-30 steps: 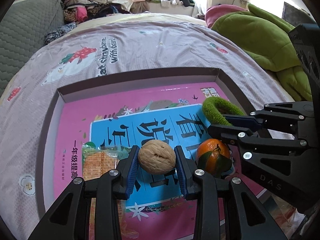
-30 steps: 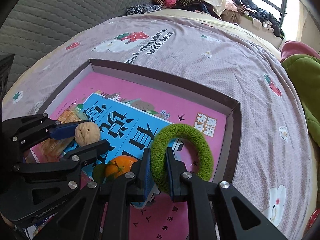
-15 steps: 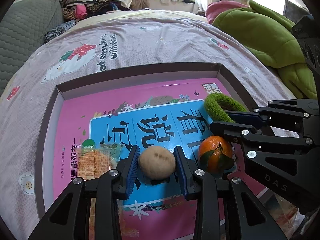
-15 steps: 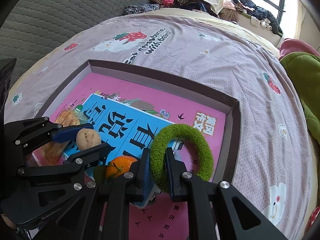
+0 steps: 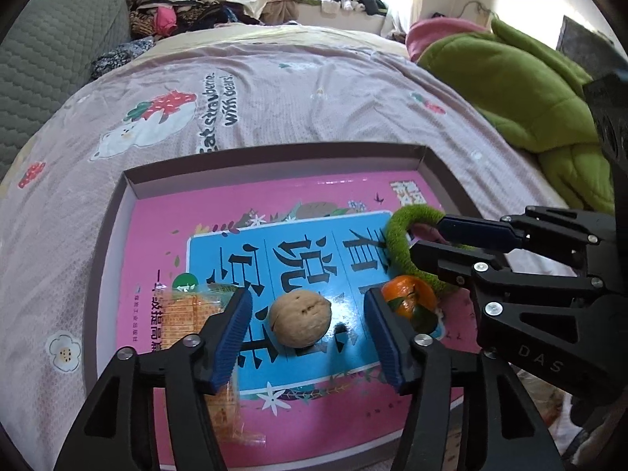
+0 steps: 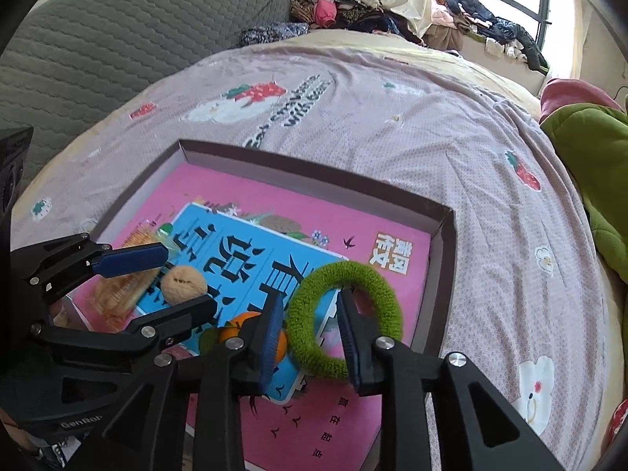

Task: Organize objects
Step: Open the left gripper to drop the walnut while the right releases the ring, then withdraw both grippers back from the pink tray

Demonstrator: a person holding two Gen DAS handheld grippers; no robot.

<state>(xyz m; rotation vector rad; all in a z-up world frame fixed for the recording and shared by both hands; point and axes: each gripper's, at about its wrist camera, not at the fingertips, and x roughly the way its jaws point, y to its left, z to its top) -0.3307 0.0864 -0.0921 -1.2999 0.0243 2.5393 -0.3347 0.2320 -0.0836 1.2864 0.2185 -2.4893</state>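
- Left wrist view: on the bed [image 5: 274, 90] lies one shallow box [image 5: 129, 192]; the left gripper [image 5: 308, 325], jaws just opened wide, straddles one walnut [image 5: 300, 322] untouched, beside one tangerine [image 5: 408, 298].
- Right wrist view: the right gripper [image 6: 310, 337], jaws just parted, straddles one green ring [image 6: 345, 320], loose.

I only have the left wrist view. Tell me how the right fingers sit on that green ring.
Observer: The right gripper straddles the near side of the green ring, with one finger inside the hole and one outside. Its jaws have just been opening, with the band between them.
Operator: Report whether the whole ring is inside the box.
Observer: It is. It lies flat on the pink book, close to the box's right wall.
Operator: Say what lies beyond that wall.
Observer: Bedspread, with a white bear print near the box's near corner.
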